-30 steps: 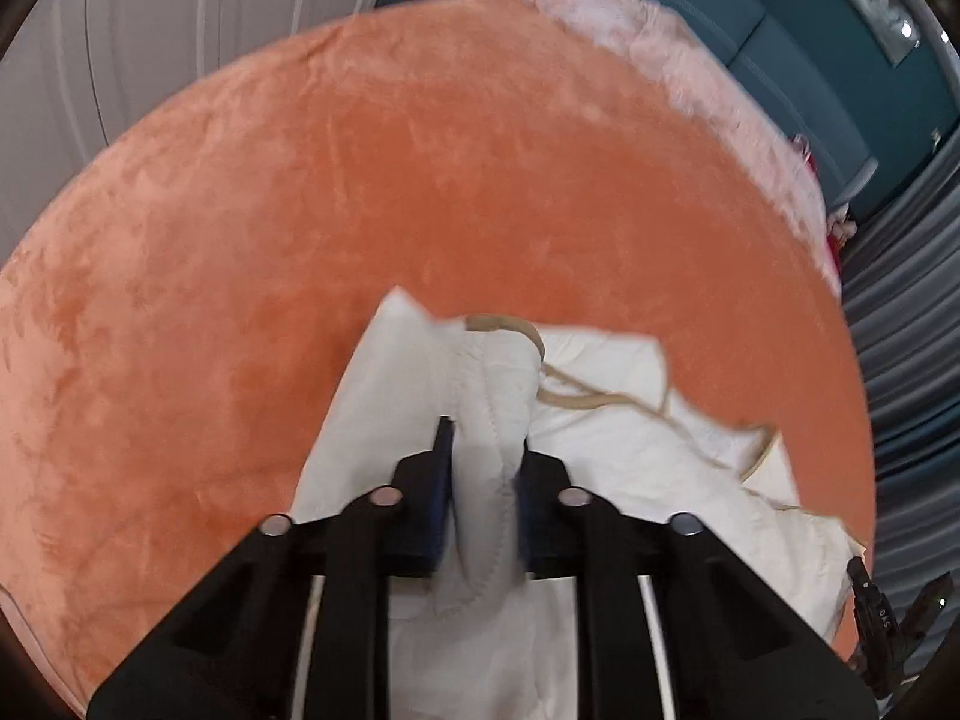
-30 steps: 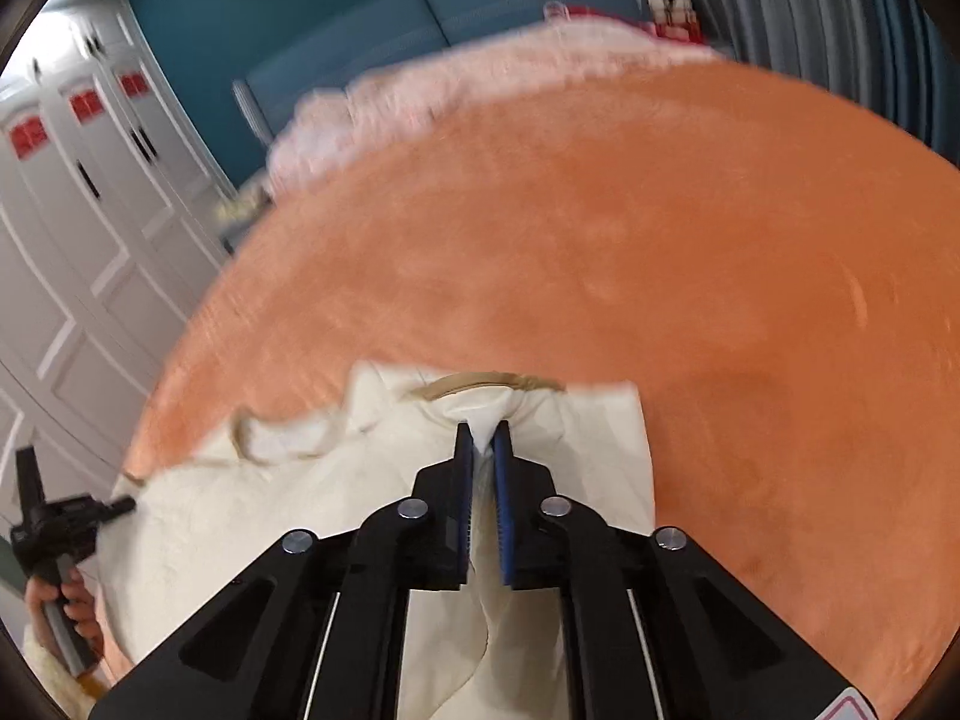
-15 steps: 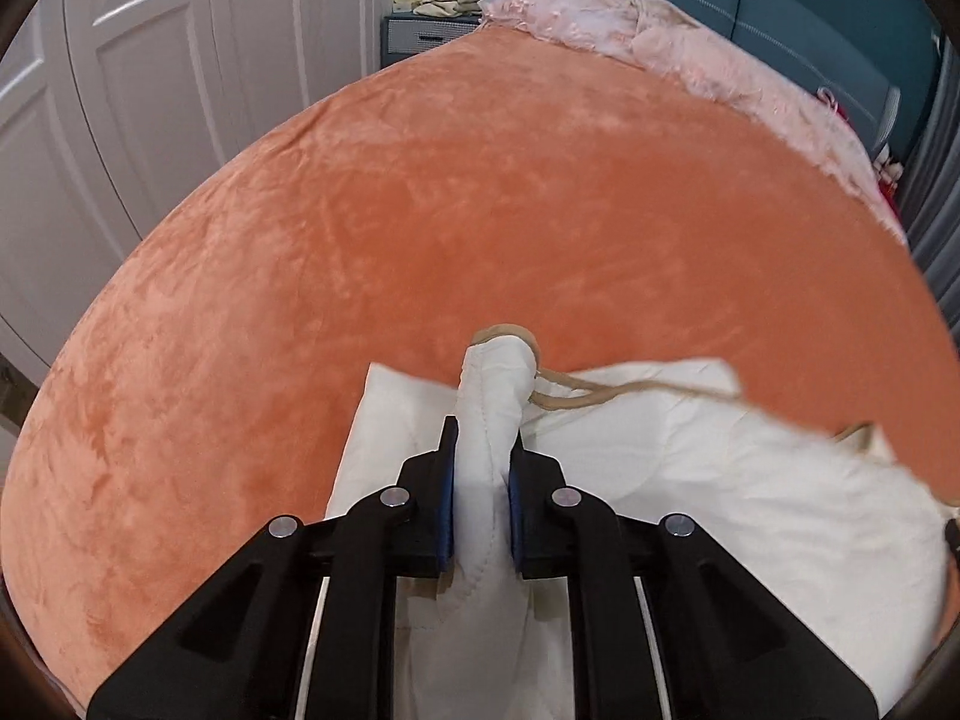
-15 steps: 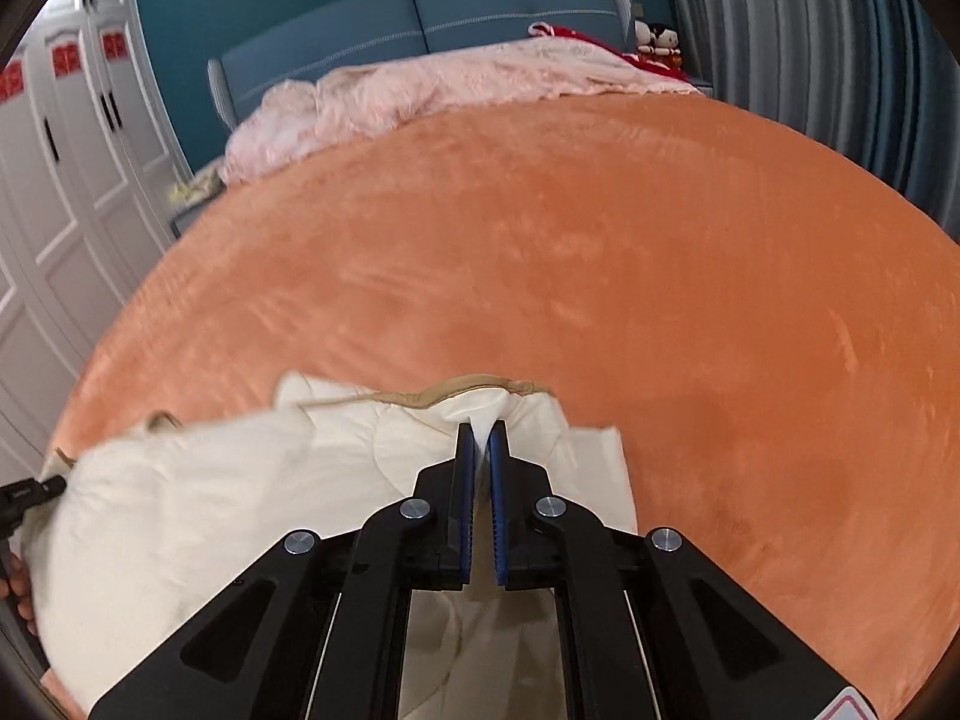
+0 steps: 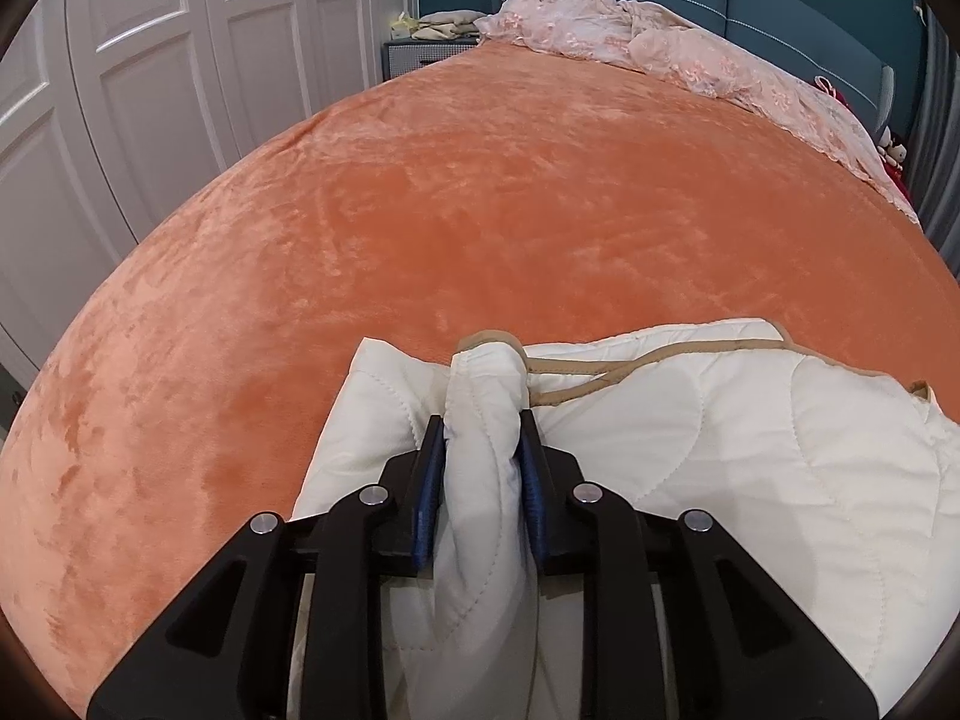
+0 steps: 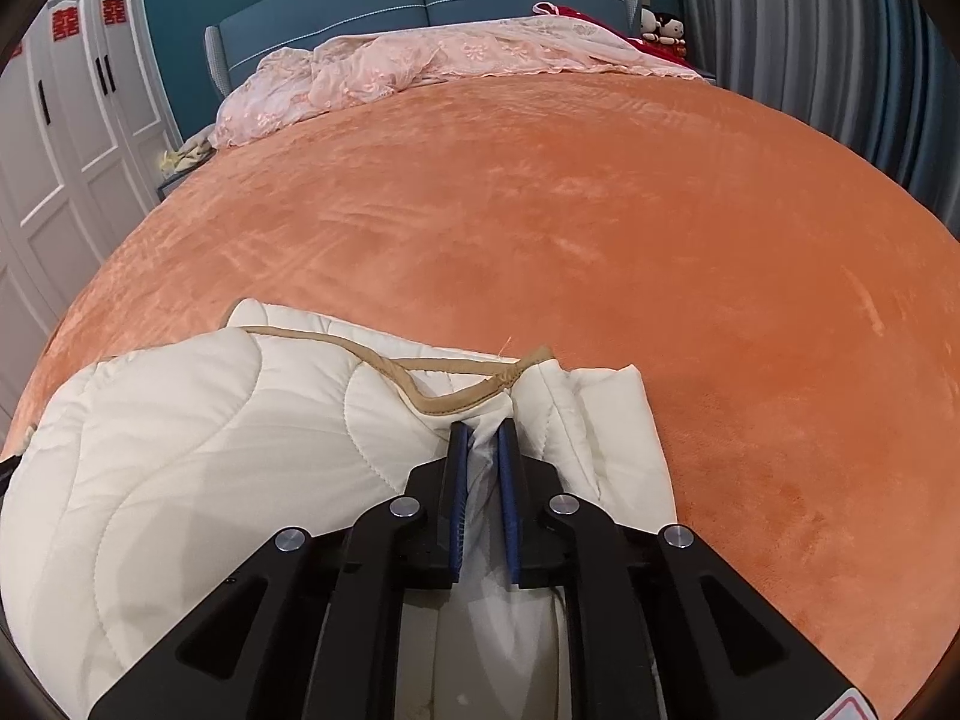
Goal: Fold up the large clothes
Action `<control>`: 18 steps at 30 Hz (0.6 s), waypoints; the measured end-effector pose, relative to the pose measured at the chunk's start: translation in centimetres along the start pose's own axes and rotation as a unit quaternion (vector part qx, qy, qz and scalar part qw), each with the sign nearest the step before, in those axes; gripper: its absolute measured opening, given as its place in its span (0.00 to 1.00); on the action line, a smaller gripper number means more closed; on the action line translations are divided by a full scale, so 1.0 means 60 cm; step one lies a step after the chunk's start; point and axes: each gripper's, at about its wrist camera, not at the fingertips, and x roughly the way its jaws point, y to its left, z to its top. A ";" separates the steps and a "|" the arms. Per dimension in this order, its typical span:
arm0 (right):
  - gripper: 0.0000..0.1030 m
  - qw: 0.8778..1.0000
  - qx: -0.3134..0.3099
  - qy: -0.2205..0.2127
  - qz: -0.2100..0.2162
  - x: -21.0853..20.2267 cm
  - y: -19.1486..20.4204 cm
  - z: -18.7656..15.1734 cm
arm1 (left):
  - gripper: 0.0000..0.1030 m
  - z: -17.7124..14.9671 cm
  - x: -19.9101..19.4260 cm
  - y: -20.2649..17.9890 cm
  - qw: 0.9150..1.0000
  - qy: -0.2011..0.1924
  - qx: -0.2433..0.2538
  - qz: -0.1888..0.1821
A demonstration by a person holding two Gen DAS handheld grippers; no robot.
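Two grippers flank one cream quilt lying low in both frames on the orange blanket: my left gripper has a bunched fold between its jaws, my right gripper a thinner tan-trimmed edge, and both have just been opening, so the pads look close to letting go. One fold appears laid, the trimmed edge doubled over quilted layers at lower centre; I judge release, smoothing and further folds remain.
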 end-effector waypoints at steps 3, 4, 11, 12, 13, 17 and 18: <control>0.15 1.000 0.000 0.012 -0.004 -0.009 0.000 0.011 | 0.43 0.013 -0.015 0.006 1.000 0.016 -0.007 0.019; 0.18 1.000 0.001 0.013 -0.012 -0.023 0.000 0.020 | 0.62 0.020 -0.028 0.011 0.999 0.019 -0.014 0.038; 0.49 0.994 0.026 -0.103 0.040 -0.171 0.050 0.063 | 0.70 0.072 -0.174 0.017 0.995 -0.056 -0.071 -0.046; 0.49 0.994 0.010 -0.084 0.068 -0.165 0.082 0.065 | 0.70 0.078 -0.176 -0.001 0.995 -0.049 -0.067 -0.063; 0.48 0.994 -0.001 -0.070 0.088 -0.157 0.104 0.063 | 0.70 0.080 -0.175 -0.021 0.994 -0.039 -0.058 -0.081; 0.03 0.990 -0.044 -0.004 0.136 -0.103 0.191 0.044 | 0.67 0.059 -0.132 -0.124 0.992 0.014 -0.006 -0.126; 0.03 0.989 -0.051 0.013 0.141 -0.087 0.207 0.038 | 0.65 0.047 -0.113 -0.150 0.991 0.028 0.009 -0.131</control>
